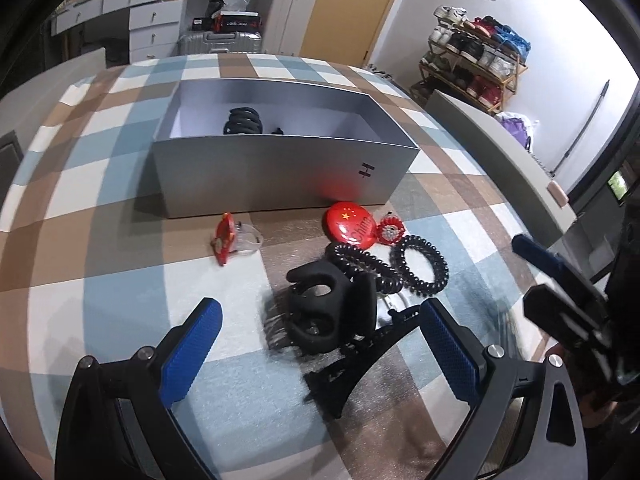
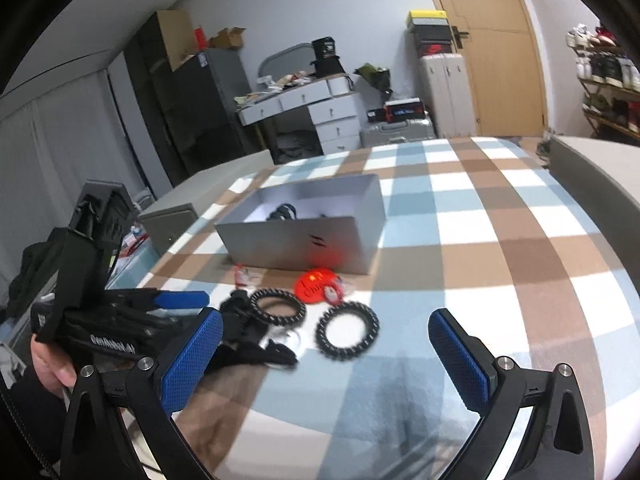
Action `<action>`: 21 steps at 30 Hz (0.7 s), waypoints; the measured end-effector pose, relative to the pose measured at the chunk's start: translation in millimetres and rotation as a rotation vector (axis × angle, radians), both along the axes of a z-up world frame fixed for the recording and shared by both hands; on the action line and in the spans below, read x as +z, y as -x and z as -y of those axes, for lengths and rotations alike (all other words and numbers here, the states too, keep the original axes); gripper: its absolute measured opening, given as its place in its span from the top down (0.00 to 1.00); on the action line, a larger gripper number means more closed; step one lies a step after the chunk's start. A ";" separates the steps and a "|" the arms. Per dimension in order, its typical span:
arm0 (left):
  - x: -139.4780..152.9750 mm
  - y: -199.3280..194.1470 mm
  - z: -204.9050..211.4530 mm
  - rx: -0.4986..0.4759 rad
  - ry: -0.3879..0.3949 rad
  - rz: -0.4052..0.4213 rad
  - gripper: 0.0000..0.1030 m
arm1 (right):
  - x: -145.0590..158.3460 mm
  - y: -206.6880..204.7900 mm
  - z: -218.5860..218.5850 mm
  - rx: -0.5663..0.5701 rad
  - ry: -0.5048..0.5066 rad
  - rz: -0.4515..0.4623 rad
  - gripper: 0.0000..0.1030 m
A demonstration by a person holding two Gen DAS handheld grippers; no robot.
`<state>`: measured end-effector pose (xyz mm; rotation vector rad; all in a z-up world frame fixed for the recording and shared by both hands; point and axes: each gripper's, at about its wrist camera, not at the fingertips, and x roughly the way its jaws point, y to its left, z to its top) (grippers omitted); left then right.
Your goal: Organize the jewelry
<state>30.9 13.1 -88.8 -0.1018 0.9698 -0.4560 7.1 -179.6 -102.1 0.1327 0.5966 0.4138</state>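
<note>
A silver box point(image 1: 280, 176) stands open on the checked tablecloth, with black hair ties point(image 1: 242, 121) inside. In front of it lie a red round badge point(image 1: 352, 230), a red flower pin point(image 1: 390, 232), two black spiral hair ties point(image 1: 420, 266), a red-and-clear clip point(image 1: 234, 240) and a big black claw clip point(image 1: 332, 316). My left gripper point(image 1: 320, 344) is open, its blue pads on either side of the claw clip. My right gripper point(image 2: 326, 356) is open too, above the nearer spiral tie point(image 2: 347, 336). The box point(image 2: 304, 236) sits farther back.
A grey bench edge point(image 1: 500, 152) runs along the right of the table. A shoe rack point(image 1: 476, 60), suitcases point(image 1: 224, 42) and a white drawer desk point(image 1: 148, 20) stand beyond the table. The other gripper, held by a hand point(image 2: 52, 364), is at the left in the right wrist view.
</note>
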 end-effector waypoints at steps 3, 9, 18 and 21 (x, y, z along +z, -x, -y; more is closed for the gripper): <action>-0.8 -1.7 -1.2 -0.012 0.017 -0.010 0.10 | -2.0 0.9 6.6 -0.022 -0.007 -0.011 0.00; -5.2 -4.6 1.8 -0.056 0.033 -0.044 0.52 | -3.7 -0.1 13.4 -0.064 -0.021 -0.025 0.00; -2.2 -0.1 2.5 -0.071 0.000 -0.011 0.62 | -3.9 -2.1 9.0 -0.014 -0.048 -0.054 0.00; 0.3 1.1 -2.3 -0.058 0.007 0.001 0.62 | -4.2 -4.4 5.6 0.007 -0.058 -0.073 0.00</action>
